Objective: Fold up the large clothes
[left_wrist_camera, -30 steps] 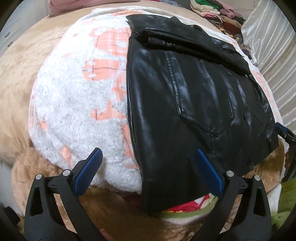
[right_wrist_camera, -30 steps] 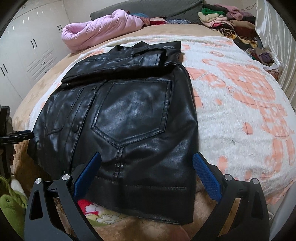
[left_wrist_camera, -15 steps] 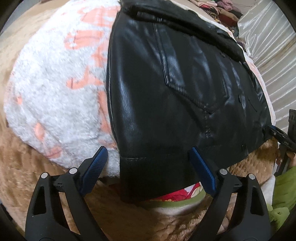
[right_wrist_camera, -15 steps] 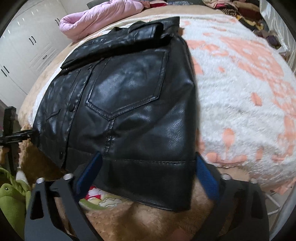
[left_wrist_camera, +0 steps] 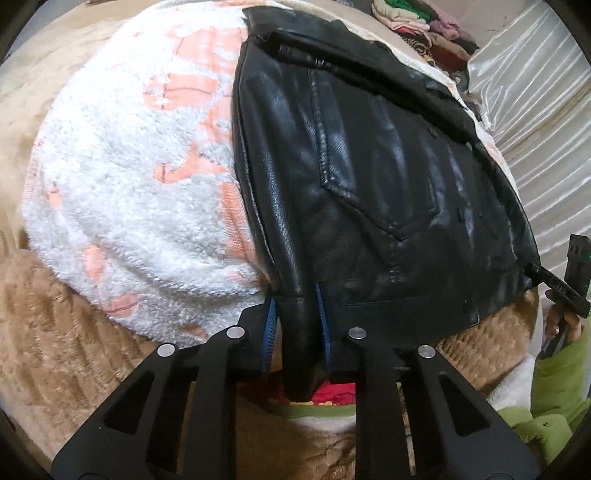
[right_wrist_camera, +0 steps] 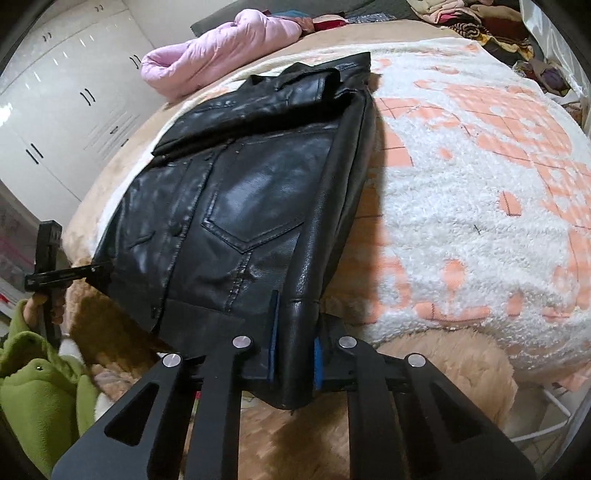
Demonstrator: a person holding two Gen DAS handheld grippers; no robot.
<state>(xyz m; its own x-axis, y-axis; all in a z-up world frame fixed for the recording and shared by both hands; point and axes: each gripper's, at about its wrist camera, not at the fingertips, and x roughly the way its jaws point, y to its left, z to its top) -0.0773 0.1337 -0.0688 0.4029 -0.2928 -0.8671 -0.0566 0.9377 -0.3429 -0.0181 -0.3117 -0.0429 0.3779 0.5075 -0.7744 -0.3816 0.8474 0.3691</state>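
Jacket [left_wrist_camera: 369,177], black and leather-like, lies on the white and peach blanket [left_wrist_camera: 129,177] that covers our bed, its collar end far from us and its hem hanging just over the near edge. We have just been closing both grippers, and each now pinches a bottom corner of it. Our left gripper [left_wrist_camera: 295,332] has its blue pads [left_wrist_camera: 269,332] squeezed onto a bunched fold of the hem at the jacket's left edge. Our right gripper [right_wrist_camera: 294,339] clamps the opposite hem corner the same way, leather pressed between its blue pads [right_wrist_camera: 273,332]. From the right wrist view we see the left gripper [right_wrist_camera: 70,275] at the far corner, held by a hand [right_wrist_camera: 40,306] in a green sleeve [right_wrist_camera: 40,387]. A pink quilt [right_wrist_camera: 221,51] sits at the head of the bed, white cupboards [right_wrist_camera: 66,103] beside it, and a pile of clothes [left_wrist_camera: 424,26] lies far off by the curtain [left_wrist_camera: 535,110].
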